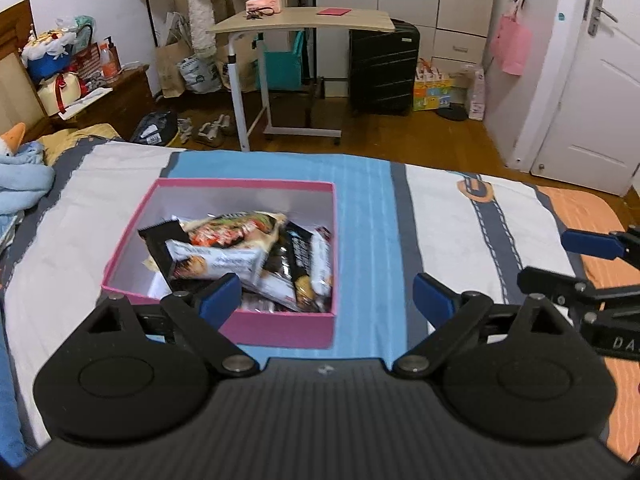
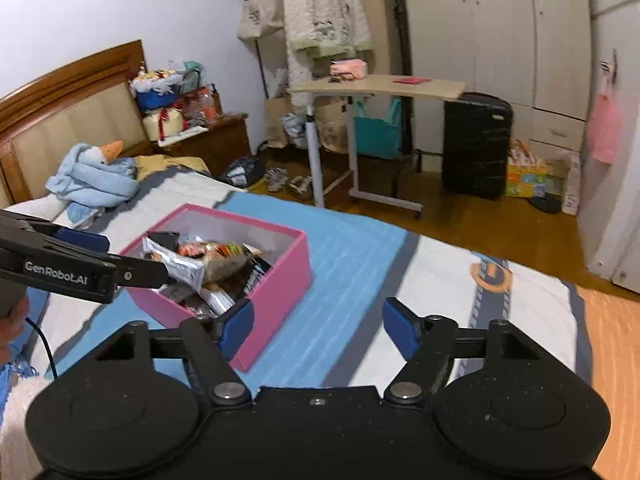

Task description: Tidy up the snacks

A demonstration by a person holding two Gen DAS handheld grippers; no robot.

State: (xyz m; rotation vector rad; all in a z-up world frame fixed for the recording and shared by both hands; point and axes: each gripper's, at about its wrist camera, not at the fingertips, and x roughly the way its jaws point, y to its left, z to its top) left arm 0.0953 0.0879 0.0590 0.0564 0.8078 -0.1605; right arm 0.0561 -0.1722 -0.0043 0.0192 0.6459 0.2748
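A pink box (image 1: 280, 326) sits on the bed's blue stripe, holding several snack packets (image 1: 240, 256): black, white and orange wrappers piled together. My left gripper (image 1: 326, 292) is open and empty, hovering just in front of the box's near wall. My right gripper (image 2: 318, 320) is open and empty, to the right of the box (image 2: 280, 280), whose snacks (image 2: 216, 260) show inside. The right gripper also shows at the right edge of the left wrist view (image 1: 592, 264). The left gripper shows at the left of the right wrist view (image 2: 80, 256).
The bed cover (image 1: 460, 220) has white, blue and orange stripes. A blue towel with a goose toy (image 2: 96, 176) lies near the headboard. Beyond the bed stand a rolling desk (image 1: 300, 24), a black suitcase (image 1: 384, 68) and a nightstand (image 1: 108, 96).
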